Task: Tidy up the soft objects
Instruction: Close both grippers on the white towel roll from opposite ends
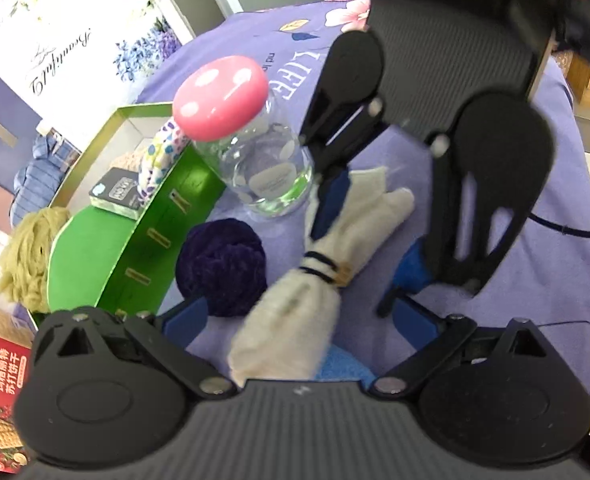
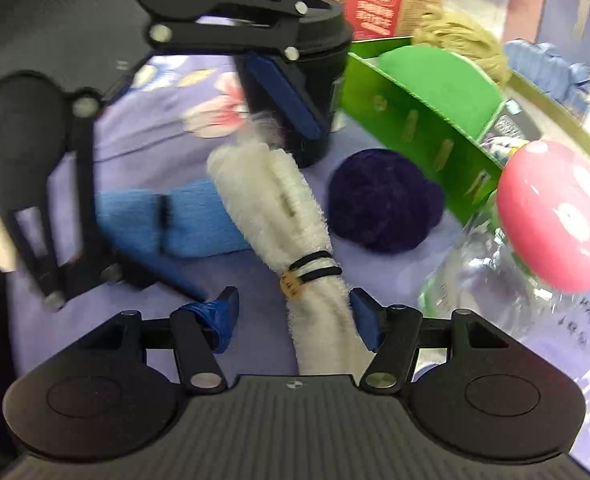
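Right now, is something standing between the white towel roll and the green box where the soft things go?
Yes. The dark purple yarn ball lies between the white towel roll and the green box wall, and the glass jar with a pink lid stands close against the box too.

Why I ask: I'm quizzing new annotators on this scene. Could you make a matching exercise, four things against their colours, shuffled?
Things:
1. jar lid
2. yarn ball
3. rolled towel
4. flat cloth

Colours:
A. dark purple
B. blue
C. pink with white dots
D. white, bound with a black band

Pairs: 1-C, 2-A, 3-D, 4-B
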